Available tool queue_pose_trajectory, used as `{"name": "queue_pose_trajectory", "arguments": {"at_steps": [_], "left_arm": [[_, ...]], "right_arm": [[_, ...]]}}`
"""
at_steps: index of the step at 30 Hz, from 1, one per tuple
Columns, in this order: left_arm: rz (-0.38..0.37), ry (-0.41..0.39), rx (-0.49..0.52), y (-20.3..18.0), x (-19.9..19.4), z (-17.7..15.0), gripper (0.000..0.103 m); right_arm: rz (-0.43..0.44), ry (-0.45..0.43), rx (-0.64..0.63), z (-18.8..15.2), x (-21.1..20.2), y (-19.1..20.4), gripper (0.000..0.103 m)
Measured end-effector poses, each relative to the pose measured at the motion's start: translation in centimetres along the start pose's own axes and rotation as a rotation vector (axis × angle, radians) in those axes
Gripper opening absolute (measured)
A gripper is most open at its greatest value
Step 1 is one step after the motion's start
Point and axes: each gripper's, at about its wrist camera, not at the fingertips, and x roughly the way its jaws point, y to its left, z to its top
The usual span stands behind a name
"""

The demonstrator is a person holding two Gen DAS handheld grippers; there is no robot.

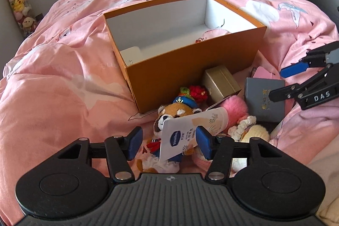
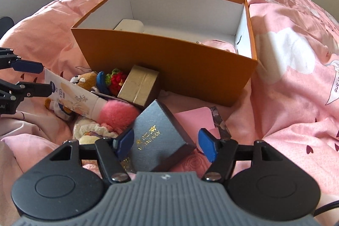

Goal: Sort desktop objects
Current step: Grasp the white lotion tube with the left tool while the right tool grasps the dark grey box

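A white Vaseline tube [image 1: 186, 130] lies across a red panda plush [image 1: 175, 113], its flat end between the fingers of my left gripper [image 1: 169, 143]. The jaws stand open, and the left pad is clear of the tube. My right gripper [image 2: 166, 144] straddles a dark grey-blue box with gold lettering [image 2: 156, 137], which lies tilted on the pile. Those jaws are open too, with a gap at the right pad. Behind the pile stands an open orange box [image 2: 169, 60] with a white item [image 2: 129, 25] and a pink item [image 2: 218, 45] inside.
The pile lies on a rumpled pink duvet [image 1: 63, 77], which rises in folds around it. In it are a gold box [image 2: 139, 86], a pink pompom [image 2: 117, 113], a red knitted flower [image 2: 116, 78], a cream plush [image 1: 254, 132] and a pink card [image 2: 195, 120].
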Motion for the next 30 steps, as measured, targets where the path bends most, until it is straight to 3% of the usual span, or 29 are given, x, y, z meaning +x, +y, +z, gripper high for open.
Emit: {"name": "queue_pose_trajectory", "arguments": {"at_steps": [5, 9, 13, 18, 25, 30], "left_arm": [[-0.064, 0.07, -0.02, 0.7, 2.3, -0.1, 0.063], [-0.105, 0.085, -0.054, 0.8, 2.9, -0.1, 0.047], [-0.095, 0.076, -0.05, 0.3, 2.6, 0.0, 0.041], [-0.102, 0.052, -0.045, -0.3, 1.4, 0.1, 0.03], [-0.222, 0.029, -0.055, -1.8, 0.3, 0.3, 0.02], [-0.174, 0.034, -0.02, -3.1, 0.7, 0.3, 0.019]], "right_arm": [[0.05, 0.045, 0.041, 0.1, 1.3, -1.0, 0.071], [0.054, 0.078, 0.065, 0.0, 2.4, -1.5, 0.074], [0.063, 0.079, 0.072, -0.2, 2.6, -1.5, 0.076], [0.092, 0.104, 0.098, -0.4, 2.2, -1.5, 0.063], [0.178, 0.092, 0.135, -0.3, 0.5, -1.6, 0.055], [0.209, 0.082, 0.088, -0.1, 0.2, -1.2, 0.053]]}}
